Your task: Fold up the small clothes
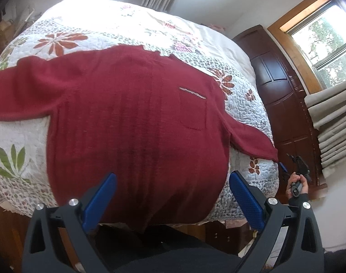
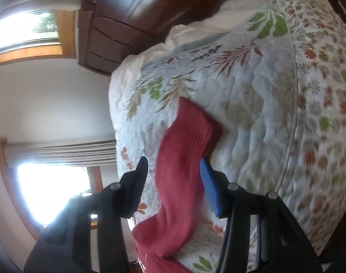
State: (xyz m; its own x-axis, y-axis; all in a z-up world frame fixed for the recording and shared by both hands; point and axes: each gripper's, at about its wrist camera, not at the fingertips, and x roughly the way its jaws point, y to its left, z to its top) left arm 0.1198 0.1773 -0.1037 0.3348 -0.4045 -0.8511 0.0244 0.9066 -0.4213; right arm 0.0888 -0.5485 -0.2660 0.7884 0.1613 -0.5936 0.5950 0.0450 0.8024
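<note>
- We've got the red sweater (image 1: 132, 118) spread on the quilt (image 1: 86, 29), folding barely begun.
- Left gripper (image 1: 173, 195) released; right gripper (image 2: 174, 182) open around the sleeve (image 2: 184, 150).
- Next, we pinch and fold inward.

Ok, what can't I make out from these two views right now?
- Shirt hem: left wrist view, covered by the left gripper and the bed edge.
- Right gripper on the sleeve: right wrist view, motion blur; cannot tell whether its fingers pinch the cloth.
- Collar: left wrist view, too glare-washed to read.
- Right gripper in left wrist view: tiny, at the far edge.
</note>
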